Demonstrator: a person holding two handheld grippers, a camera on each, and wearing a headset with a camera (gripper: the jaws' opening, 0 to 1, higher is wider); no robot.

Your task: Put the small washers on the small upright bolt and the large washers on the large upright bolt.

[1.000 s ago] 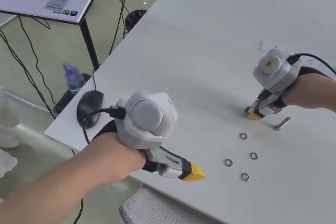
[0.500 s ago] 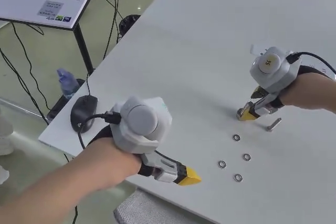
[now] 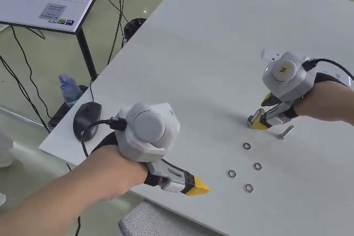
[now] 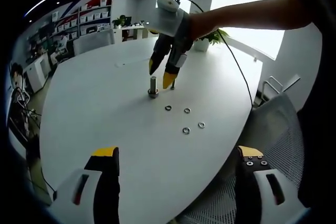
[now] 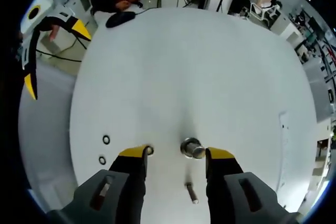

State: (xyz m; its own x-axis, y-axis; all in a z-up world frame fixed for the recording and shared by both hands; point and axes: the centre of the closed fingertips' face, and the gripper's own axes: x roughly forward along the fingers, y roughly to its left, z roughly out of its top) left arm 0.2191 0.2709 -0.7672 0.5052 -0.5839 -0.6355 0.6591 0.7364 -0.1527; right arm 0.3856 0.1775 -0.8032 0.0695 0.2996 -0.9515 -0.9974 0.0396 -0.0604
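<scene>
While the right gripper (image 5: 175,154) has its jaws open just beside the upright large bolt (image 5: 191,148), the left gripper (image 4: 178,153) gapes wide; both empty.

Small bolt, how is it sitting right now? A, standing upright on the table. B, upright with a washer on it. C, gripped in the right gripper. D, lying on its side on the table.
D: the small bolt lies flat on its side on the table, with nothing gripping it and no washer on it.
</scene>
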